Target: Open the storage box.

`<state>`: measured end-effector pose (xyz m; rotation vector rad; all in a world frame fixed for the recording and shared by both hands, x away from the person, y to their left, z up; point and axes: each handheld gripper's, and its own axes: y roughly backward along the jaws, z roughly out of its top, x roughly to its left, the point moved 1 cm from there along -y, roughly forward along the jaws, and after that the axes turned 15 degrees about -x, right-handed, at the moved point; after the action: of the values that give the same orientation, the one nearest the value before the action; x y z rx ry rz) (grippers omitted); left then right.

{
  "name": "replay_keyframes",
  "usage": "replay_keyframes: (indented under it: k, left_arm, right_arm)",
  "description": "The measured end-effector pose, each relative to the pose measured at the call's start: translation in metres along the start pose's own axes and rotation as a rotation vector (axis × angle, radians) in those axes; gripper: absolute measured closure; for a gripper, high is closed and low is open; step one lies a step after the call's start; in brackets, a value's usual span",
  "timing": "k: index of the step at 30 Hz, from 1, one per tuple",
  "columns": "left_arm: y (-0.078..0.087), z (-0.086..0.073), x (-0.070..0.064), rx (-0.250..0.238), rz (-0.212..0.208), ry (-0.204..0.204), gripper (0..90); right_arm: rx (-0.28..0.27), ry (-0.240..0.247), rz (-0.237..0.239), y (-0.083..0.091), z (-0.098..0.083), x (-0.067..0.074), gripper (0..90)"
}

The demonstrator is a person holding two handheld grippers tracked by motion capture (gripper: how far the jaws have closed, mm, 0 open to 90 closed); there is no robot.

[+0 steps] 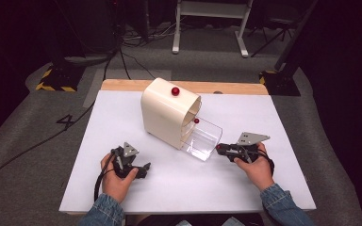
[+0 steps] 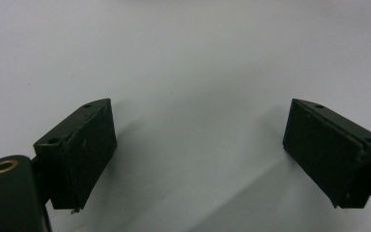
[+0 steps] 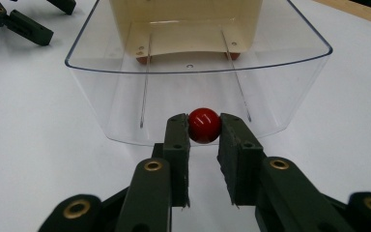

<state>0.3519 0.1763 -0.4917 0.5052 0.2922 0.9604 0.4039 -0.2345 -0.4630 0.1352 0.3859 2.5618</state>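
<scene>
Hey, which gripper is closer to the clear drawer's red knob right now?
Right. The right gripper has its fingers closed on the red knob at the clear drawer's front. The left gripper sits open on the white table, off to the drawer's left side.

Left hand: you held the left gripper low at the table's seven o'clock, jaws wide apart. Right hand: you held the right gripper at four o'clock, pointing toward nine, jaws clamped on a red ball.
</scene>
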Motion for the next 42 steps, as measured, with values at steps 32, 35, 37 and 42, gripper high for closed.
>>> replay_keyframes:
  k: [32, 35, 37, 42]
  left_arm:
    - [0.000, 0.000, 0.000, -0.002, 0.000, 0.001, 11.6]
    - [0.000, 0.000, 0.000, -0.002, 0.000, 0.002, 11.6]
    - [0.000, 0.000, 0.000, -0.001, -0.001, 0.000, 11.6]
    - [0.000, 0.000, 0.000, -0.001, -0.001, 0.002, 11.6]
  right_arm:
    - [-0.048, -0.011, -0.036, 0.034, 0.027, -0.002, 57.7]
    - [-0.061, 0.010, -0.023, 0.033, 0.042, 0.001, 57.9]
    - [-0.070, 0.024, -0.015, 0.030, 0.053, 0.002, 58.0]
    - [-0.089, 0.046, 0.009, 0.019, 0.075, 0.005, 57.3]
